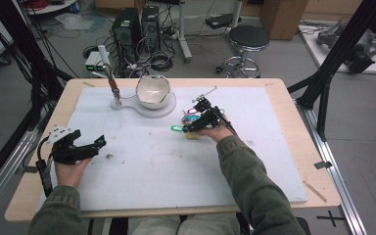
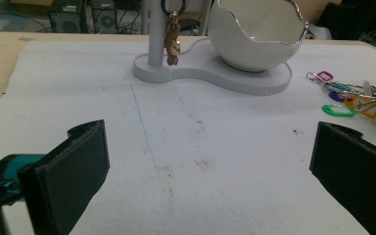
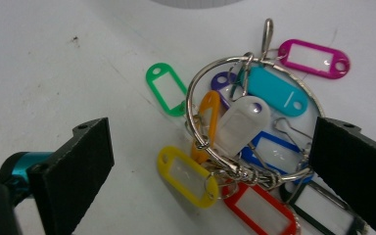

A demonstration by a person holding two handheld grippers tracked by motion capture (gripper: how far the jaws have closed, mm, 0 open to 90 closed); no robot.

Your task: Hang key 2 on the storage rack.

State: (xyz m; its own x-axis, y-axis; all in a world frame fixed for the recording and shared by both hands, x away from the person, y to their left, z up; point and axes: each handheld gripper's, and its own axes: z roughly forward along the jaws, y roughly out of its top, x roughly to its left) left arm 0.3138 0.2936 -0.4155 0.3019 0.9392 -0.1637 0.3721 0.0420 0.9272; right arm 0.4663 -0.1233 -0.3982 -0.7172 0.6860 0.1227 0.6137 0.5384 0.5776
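Observation:
A bunch of coloured key tags on a metal ring (image 3: 198, 105) lies on the white mat (image 1: 152, 161), right of centre. My right gripper (image 3: 213, 129) hovers open just over it, one jaw on each side, touching nothing; in the high view the right gripper (image 1: 192, 126) is beside the green tag (image 1: 176, 128). Near the mat's left edge my left gripper (image 1: 98, 144) rests open and empty. Ahead of the left gripper (image 2: 208, 134) are a white bowl (image 2: 257, 34) on a white stand (image 2: 186, 73) and the key tags (image 2: 362, 100).
A post (image 1: 110, 73) on the stand carries a brown hanging charm (image 2: 173, 41). The wooden table's rim (image 1: 293, 122) runs around the mat. Behind the table stand computer towers (image 1: 136, 27) and a stool (image 1: 247, 39), with cables on the floor.

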